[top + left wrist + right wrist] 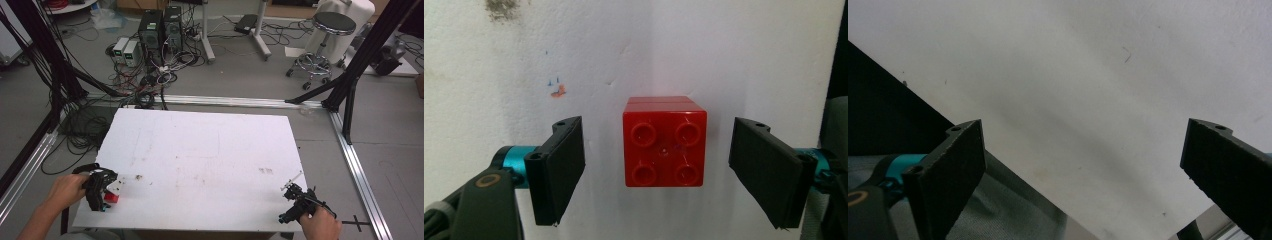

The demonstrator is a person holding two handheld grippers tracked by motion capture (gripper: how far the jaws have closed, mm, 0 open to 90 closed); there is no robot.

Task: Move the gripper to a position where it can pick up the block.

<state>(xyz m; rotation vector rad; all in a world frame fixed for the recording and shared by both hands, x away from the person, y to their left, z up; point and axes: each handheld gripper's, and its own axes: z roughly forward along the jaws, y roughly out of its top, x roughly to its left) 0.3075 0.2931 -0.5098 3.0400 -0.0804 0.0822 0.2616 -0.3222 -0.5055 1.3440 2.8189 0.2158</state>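
A red four-stud brick lies on the white table, squarely between the open jaws of my left gripper, with a clear gap on each side. From above, that brick shows at the table's front left corner under my left gripper, held by a hand. My right gripper hovers at the front right corner. In the right gripper view its jaws stand wide open over bare white table with nothing between them.
The white table is bare in the middle with faint stains. Its front edge runs close under both grippers. Black frame posts stand to the right and left, and a stool and computer boxes are on the floor beyond.
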